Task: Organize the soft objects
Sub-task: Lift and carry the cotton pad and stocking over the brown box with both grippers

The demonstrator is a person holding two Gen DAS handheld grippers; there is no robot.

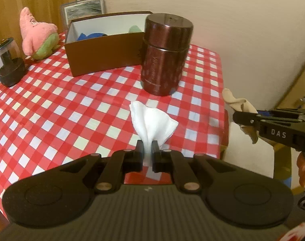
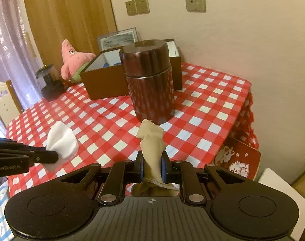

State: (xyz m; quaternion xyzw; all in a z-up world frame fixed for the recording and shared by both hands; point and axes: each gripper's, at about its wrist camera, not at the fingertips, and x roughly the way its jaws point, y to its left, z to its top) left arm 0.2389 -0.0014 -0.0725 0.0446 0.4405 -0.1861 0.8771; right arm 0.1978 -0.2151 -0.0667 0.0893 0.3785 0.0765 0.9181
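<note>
Transport is the step: your left tool (image 1: 147, 150) pinches the white cloth (image 1: 152, 120), your right tool (image 2: 151, 165) the beige cloth (image 2: 151, 140), both above the counter (image 1: 52, 108). Next, clear the canister (image 1: 165, 52) to reach the brown box (image 1: 104, 54).

One brown box (image 1: 104, 54), one brown canister (image 1: 164, 54), one pink plush (image 1: 37, 34), two cloths: white (image 1: 152, 120), beige (image 2: 151, 140).

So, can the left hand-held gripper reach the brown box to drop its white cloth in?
Probably yes. The left hand-held gripper holds the white cloth; the brown box is open on top, and the dark canister stands right of that path.
</note>
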